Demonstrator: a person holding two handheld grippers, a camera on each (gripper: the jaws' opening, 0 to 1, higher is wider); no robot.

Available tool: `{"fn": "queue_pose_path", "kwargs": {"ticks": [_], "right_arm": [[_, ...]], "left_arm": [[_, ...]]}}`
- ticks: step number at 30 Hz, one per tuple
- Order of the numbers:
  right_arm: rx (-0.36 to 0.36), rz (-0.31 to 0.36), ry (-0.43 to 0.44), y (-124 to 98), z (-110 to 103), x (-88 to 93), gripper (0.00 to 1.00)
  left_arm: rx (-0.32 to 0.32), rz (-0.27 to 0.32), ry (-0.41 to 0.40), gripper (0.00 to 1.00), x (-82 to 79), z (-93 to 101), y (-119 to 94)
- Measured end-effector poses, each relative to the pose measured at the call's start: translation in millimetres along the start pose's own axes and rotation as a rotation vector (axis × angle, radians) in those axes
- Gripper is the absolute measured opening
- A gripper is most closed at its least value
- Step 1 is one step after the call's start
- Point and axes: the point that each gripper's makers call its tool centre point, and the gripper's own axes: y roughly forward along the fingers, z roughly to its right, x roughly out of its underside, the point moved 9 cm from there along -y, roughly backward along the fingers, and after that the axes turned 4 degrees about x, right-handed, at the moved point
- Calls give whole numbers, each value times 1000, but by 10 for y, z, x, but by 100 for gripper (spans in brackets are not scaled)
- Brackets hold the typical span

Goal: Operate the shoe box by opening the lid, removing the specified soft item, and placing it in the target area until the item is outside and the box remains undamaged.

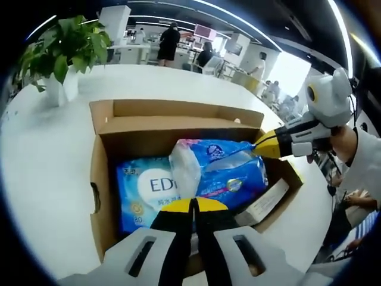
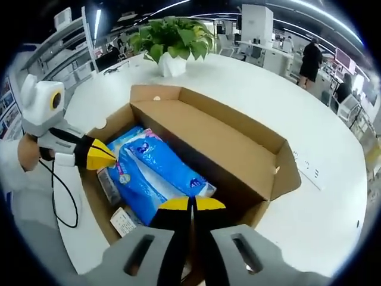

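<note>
The cardboard shoe box (image 1: 96,173) (image 2: 229,146) lies on a white table with its lid folded back. Inside, a blue soft tissue pack (image 1: 229,170) (image 2: 161,170) rests tilted on a lighter blue pack (image 1: 140,193). My left gripper (image 1: 193,205) (image 2: 107,157) has its yellow-tipped jaws shut at one end of the blue pack. At the opposite end, my right gripper (image 2: 191,204) (image 1: 262,146) is shut on the pack's wrap, which looks pulled toward it.
A small white carton (image 1: 262,205) (image 2: 122,220) lies in the box beside the packs. A potted plant (image 1: 65,44) (image 2: 172,39) stands at the table's far side. A person's hand (image 2: 27,152) holds the left gripper. People stand at desks in the background.
</note>
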Motion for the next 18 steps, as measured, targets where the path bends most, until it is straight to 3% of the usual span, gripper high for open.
{"fn": "queue_pose_path", "kwargs": {"ticks": [18], "right_arm": [[28, 54, -27, -413, 56, -197, 0]], "left_arm": [[28, 69, 28, 0, -233, 242, -166]]}}
